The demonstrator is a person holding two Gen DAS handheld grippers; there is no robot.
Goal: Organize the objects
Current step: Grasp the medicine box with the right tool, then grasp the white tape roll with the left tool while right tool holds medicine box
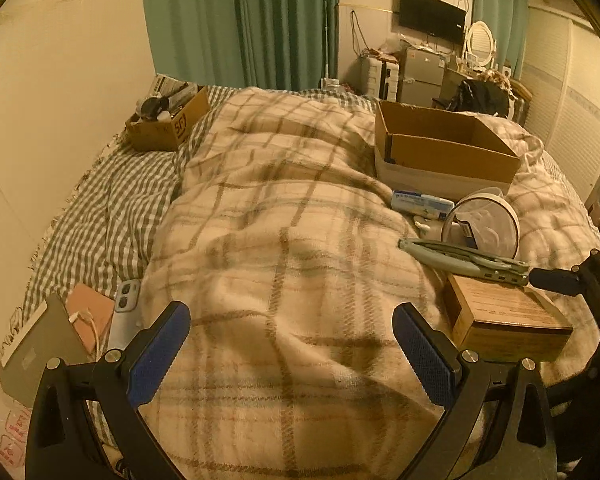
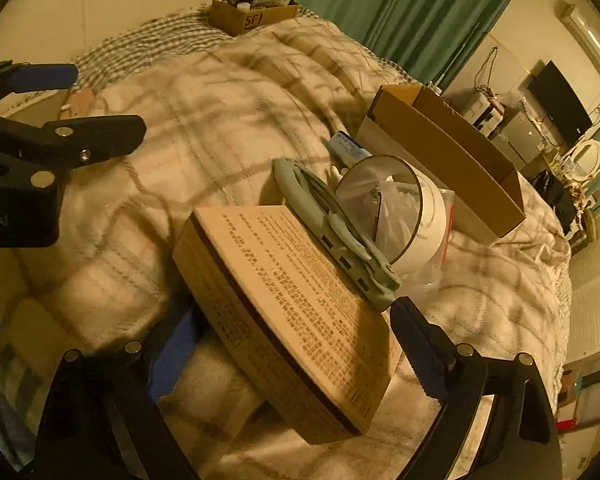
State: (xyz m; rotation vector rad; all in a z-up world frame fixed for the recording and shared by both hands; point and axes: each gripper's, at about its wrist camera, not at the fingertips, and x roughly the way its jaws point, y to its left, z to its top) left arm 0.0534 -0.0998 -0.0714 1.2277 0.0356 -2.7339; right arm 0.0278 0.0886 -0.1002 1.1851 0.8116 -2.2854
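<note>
Between the spread jaws of the right gripper (image 2: 288,344) sits a flat printed box (image 2: 288,304), tilted, its long sides running past both pads; whether the pads touch it cannot be told, and the left pad is mostly hidden behind the box's edge. Just beyond the right jaw's tip, a pale green hole punch (image 2: 332,232) lies across the box's far corner. Right behind that rests a white tub (image 2: 404,216) on its side with clear plastic crumpled inside. Farther out, ahead and to the right of these jaws, stands an open cardboard box (image 2: 460,160), and a blue-and-white packet (image 2: 346,145) lies at its near foot.

The left gripper (image 1: 292,354) hangs over the plaid blanket (image 1: 284,216) with its jaws wide apart and nothing between them. The same printed box (image 1: 504,320) lies just outside its right jaw, with the hole punch (image 1: 460,258) and the tub (image 1: 486,220) beyond it. Outside its left jaw, a phone (image 1: 125,312) and a pink pad (image 1: 88,312) rest on the checked sheet (image 1: 112,200). Far ahead to the left, a small carton (image 1: 168,122) full of odds and ends sits by the wall.
</note>
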